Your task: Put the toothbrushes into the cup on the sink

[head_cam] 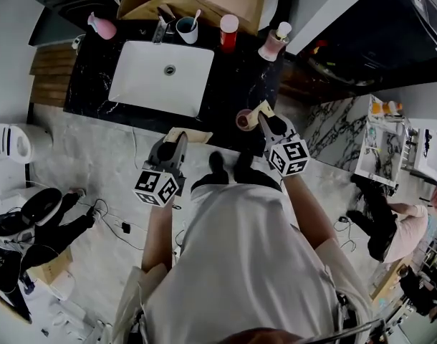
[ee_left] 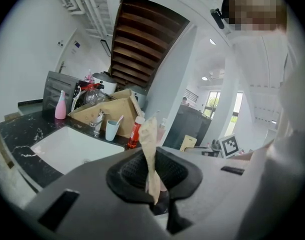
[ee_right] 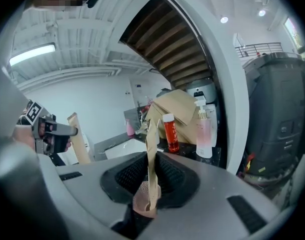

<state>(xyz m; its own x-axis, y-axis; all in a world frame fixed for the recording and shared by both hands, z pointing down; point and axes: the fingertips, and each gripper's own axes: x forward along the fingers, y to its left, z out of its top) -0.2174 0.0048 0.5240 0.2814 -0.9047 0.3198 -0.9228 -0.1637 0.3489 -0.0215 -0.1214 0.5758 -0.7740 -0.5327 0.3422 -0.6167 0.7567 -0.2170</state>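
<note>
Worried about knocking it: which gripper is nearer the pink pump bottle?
Right. The right gripper is in front of the pink pump bottle; the left gripper is farther left, in front of the sink.

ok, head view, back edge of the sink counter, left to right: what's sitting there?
Along the back: pink bottle → faucet → cup → red bottle → pink pump bottle.

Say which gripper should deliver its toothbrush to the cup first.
Left, probably: the left gripper, holding its toothbrush, sits across the sink from the cup; the right gripper must pass the red bottle.
</note>
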